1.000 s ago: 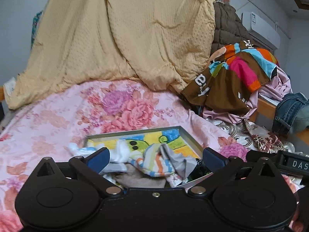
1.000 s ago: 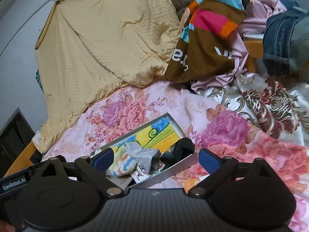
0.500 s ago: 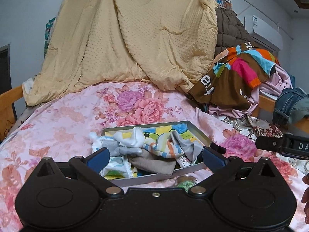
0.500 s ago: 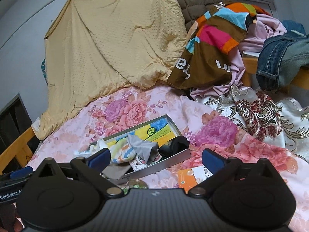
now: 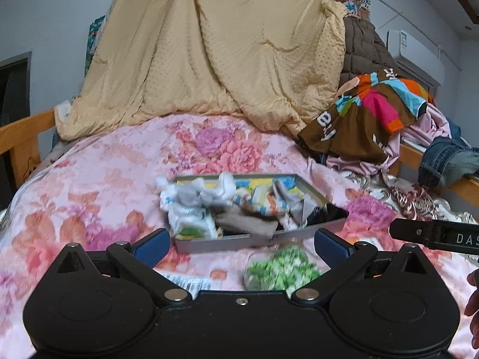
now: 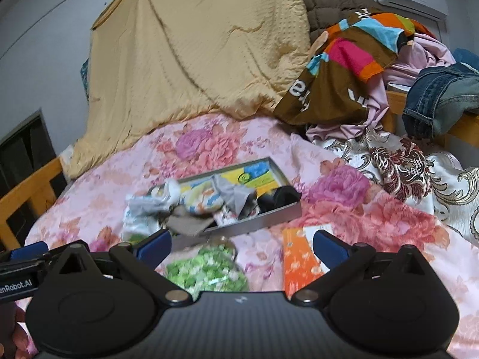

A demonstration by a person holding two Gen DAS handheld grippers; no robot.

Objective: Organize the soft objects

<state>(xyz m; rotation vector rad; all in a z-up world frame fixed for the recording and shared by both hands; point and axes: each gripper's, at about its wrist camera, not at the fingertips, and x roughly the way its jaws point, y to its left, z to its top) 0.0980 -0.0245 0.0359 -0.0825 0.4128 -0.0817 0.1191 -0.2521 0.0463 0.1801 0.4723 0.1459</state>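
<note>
A shallow grey metal tray [image 5: 239,243] [image 6: 263,220] lies on the pink flowered bedspread, holding a heap of small soft things: a white cloth [image 5: 197,194], a striped sock [image 5: 260,202] [image 6: 203,200], a brown cloth [image 5: 245,224] and a black item [image 6: 278,197]. A packet with green contents [image 5: 281,269] [image 6: 206,269] lies in front of the tray. My left gripper [image 5: 241,246] is open and empty, just short of the tray. My right gripper [image 6: 241,243] is open and empty, above the green packet.
An orange packet [image 6: 299,263] lies right of the green one. A tan quilt [image 5: 224,53] hangs behind the bed. A pile of clothes [image 5: 371,119] and jeans [image 6: 443,95] sit at the right. Wooden bed rails [image 5: 21,137] run along the left.
Both grippers have pulled back and up from the tray. The tray now sits farther off, and the green and orange packets have come into view.
</note>
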